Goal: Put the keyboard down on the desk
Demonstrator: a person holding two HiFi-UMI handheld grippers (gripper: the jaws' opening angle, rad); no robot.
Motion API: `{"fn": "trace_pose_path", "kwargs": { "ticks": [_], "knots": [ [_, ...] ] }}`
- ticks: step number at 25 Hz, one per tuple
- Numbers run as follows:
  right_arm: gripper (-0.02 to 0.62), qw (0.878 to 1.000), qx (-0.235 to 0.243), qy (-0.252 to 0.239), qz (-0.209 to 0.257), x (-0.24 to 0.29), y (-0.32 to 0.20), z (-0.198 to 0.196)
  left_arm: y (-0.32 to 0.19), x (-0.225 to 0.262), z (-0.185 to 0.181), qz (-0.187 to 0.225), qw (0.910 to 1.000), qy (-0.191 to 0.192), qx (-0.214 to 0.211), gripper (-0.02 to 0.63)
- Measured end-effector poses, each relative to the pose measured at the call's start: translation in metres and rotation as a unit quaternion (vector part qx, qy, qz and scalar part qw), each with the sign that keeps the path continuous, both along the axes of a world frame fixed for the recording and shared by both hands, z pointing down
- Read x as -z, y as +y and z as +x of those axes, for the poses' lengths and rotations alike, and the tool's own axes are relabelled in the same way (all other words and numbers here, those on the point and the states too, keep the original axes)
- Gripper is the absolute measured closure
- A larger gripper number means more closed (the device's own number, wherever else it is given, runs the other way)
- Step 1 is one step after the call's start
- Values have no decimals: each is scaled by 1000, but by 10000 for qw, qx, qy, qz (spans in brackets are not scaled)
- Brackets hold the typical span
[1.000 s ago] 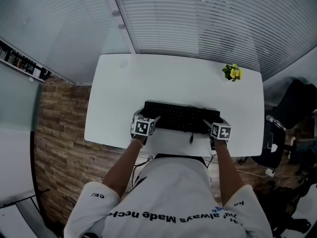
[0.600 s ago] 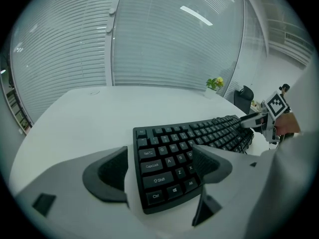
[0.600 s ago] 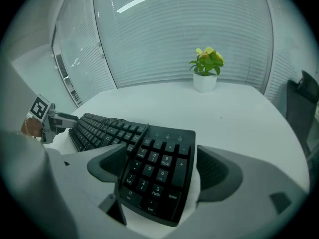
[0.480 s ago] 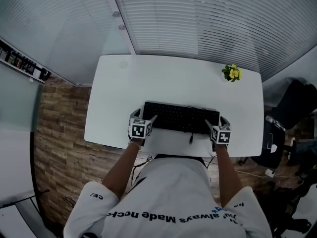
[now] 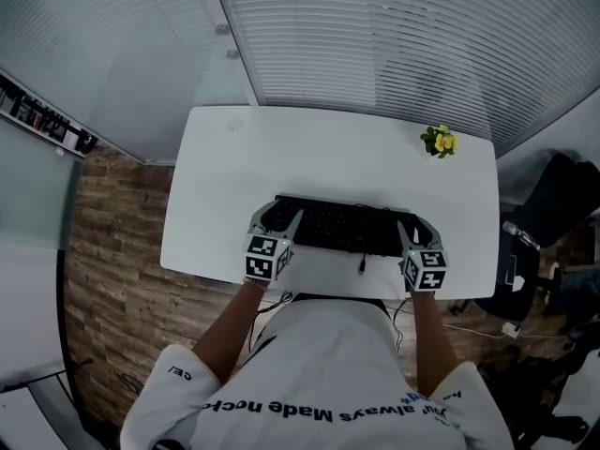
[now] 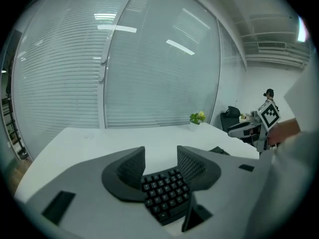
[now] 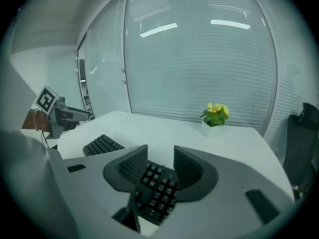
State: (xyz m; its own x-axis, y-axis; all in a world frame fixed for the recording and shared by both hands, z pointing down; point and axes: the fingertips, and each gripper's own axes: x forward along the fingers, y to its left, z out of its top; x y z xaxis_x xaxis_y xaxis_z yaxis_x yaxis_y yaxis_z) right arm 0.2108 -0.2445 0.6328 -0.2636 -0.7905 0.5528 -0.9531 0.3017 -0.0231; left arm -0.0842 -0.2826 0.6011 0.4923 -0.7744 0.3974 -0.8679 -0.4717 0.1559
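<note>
A black keyboard lies on the white desk near its front edge. My left gripper is at its left end and my right gripper at its right end. In the left gripper view the keyboard's end fills the gap of the closing left gripper, with both pads against its sides. The right gripper view shows the same: the other keyboard end sits in the closing right gripper, touching both pads.
A small potted plant with yellow flowers stands at the desk's far right corner. A cable runs from the keyboard over the front edge. A dark chair stands right of the desk. Blinds close off the far side.
Both grippers' jaws have closed in on the keyboard's ends. The gripper cubes have shifted slightly toward the desk's front edge.
</note>
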Motion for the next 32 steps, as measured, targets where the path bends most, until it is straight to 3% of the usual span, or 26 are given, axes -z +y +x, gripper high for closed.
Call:
{"fn": "trace_pose_path", "kwargs": {
  "ticks": [4, 12, 22, 32],
  "knots": [
    [456, 9991, 180, -199, 336, 45, -1, -18, 3, 52, 15, 506, 9982, 294, -153, 450],
    [511, 9932, 561, -486, 898, 128, 5, -55, 15, 132, 37, 1220, 9891, 728, -386, 535],
    [548, 9848, 983, -584, 1309, 195, 18, -86, 39, 200, 59, 1827, 9767, 794, -796, 558],
    [557, 9774, 1146, -633, 1661, 245, 31, -92, 48, 247, 59, 2068, 9716, 928, -679, 558]
  ]
}}
